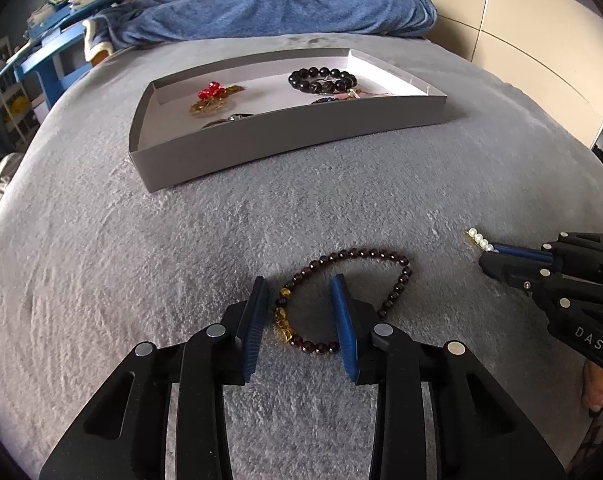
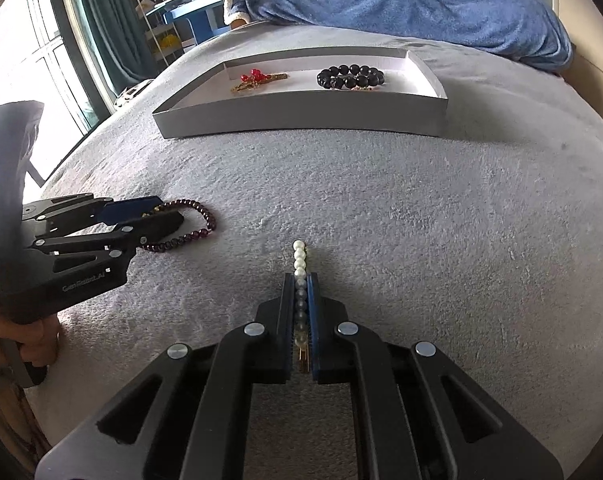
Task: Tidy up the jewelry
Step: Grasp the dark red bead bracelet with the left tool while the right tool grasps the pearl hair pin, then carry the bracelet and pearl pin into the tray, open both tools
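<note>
The near half of the gold pearl-lined hair clip [image 2: 300, 280] is being hidden by the clamped right gripper [image 2: 300, 280]. The dark garnet bead bracelet [image 1: 357, 296], on the grey plush blanket [image 1: 261, 220], is being straddled by the left gripper [image 1: 299, 284], part-open; contact cannot be told.

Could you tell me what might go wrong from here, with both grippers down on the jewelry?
1. The left gripper straddles only one side of the dark red bracelet; its open jaws could catch bedspread pile or let beads roll out.
2. The right gripper pinches the pearl hair clip along its length, so it might swing during the carry to the tray.
</note>
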